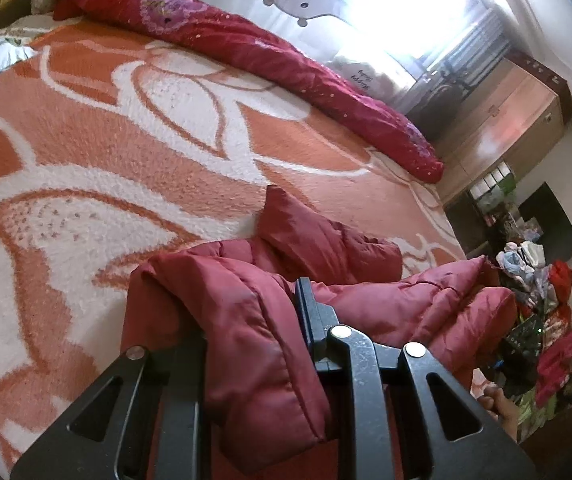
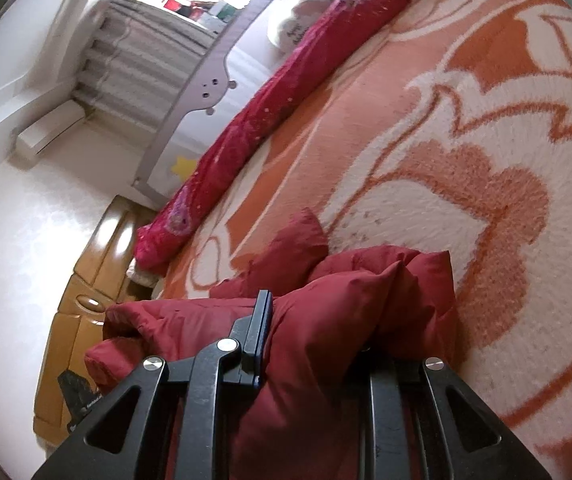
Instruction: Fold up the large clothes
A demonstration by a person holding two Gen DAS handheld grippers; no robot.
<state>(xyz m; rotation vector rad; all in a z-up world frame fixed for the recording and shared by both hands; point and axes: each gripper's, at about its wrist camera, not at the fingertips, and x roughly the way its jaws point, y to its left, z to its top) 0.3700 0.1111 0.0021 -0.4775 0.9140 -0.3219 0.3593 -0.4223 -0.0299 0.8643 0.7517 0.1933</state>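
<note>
A dark red quilted puffer jacket lies bunched at the near edge of the bed. My left gripper is shut on a thick fold of the jacket; the fabric fills the gap between the fingers and hides the left finger. In the right wrist view the same jacket is bunched up, and my right gripper is shut on another fold of it, with the right finger hidden under the fabric. Both grippers hold the jacket just above the blanket.
The bed is covered with an orange and white floral blanket. A long red rolled quilt lies along the far side by a grey bed rail. A wooden cabinet and a pile of clothes stand beside the bed.
</note>
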